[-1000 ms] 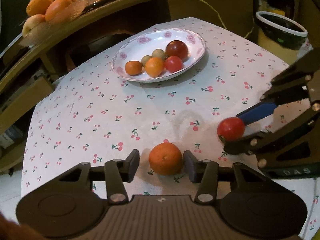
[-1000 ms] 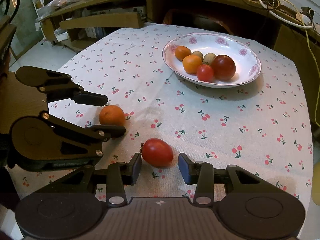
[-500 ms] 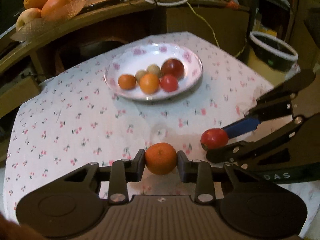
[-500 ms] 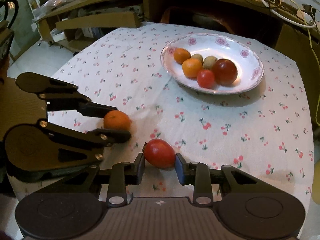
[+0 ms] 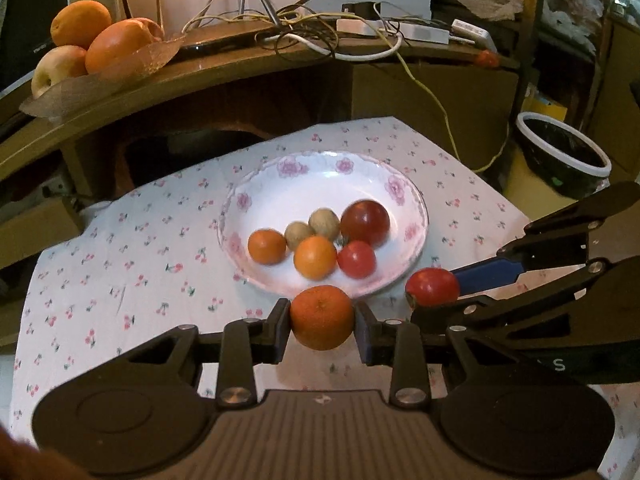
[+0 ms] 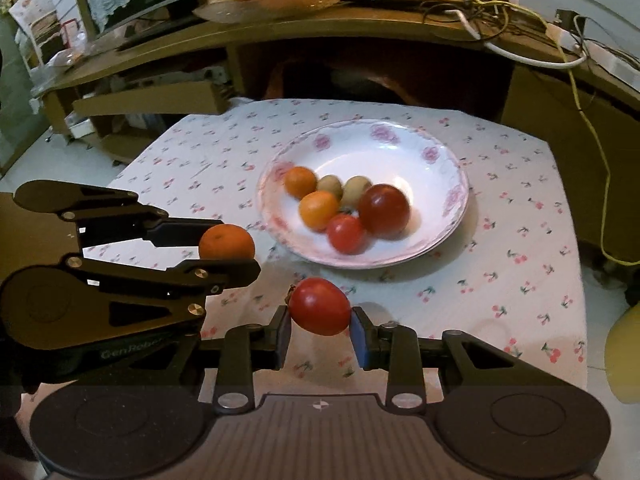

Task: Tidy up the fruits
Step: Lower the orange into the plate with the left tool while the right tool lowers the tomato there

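My left gripper (image 5: pixel 322 330) is shut on an orange mandarin (image 5: pixel 322 317) and holds it above the cherry-print tablecloth, just short of the white floral plate (image 5: pixel 276 196). My right gripper (image 6: pixel 320 330) is shut on a red tomato (image 6: pixel 319 306), also lifted, near the plate's (image 6: pixel 448 168) front edge. The plate holds several fruits: oranges, kiwis, tomatoes. Each gripper shows in the other's view: the right one (image 5: pixel 434 294) with its tomato (image 5: pixel 431 291), the left one (image 6: pixel 230 248) with its mandarin (image 6: pixel 226 241).
A wooden shelf behind the table carries a fruit dish (image 5: pixel 96 76) with oranges and an apple, and tangled cables (image 5: pixel 320 36). A dark bin with a white rim (image 5: pixel 564 156) stands at the right. The tablecloth (image 6: pixel 500 264) covers a small table.
Both grippers closed on their fruit, lifted it off the cloth and moved forward toward the plate.
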Demonstrator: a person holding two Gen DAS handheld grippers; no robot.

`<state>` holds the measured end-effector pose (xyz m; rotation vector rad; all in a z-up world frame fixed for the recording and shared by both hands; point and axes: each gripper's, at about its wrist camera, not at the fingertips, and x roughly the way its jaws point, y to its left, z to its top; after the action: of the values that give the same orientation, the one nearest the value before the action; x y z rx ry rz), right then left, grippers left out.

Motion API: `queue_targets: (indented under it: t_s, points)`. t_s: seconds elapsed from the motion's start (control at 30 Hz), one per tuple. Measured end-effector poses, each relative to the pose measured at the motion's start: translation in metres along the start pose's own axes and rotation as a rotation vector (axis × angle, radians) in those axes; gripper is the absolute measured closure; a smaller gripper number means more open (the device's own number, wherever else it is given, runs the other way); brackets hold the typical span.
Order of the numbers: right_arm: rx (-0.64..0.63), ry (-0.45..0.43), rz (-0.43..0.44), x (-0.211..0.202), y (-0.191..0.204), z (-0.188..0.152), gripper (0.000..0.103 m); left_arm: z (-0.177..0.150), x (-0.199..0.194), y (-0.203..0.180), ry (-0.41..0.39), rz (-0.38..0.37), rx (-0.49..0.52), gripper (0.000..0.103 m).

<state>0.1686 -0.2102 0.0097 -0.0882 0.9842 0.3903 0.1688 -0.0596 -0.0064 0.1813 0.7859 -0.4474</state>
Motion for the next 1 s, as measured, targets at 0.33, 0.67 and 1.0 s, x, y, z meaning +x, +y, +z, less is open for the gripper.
queue_targets:
  t_s: [0.33, 0.67, 1.0]
  points:
    - [-0.062, -0.041, -0.049, 0.017, -0.008, 0.021, 0.071, 0.013, 0.024, 0.015, -0.001, 0.015, -0.019, 0.065]
    - [-0.103, -0.041, -0.062, 0.032, -0.014, 0.029, 0.071, 0.017, 0.041, 0.02, 0.006, 0.016, -0.022, 0.065]
    - [-0.102, -0.027, -0.061, 0.046, -0.018, 0.034, 0.07, 0.023, 0.051, 0.026, -0.022, 0.033, -0.022, 0.065]
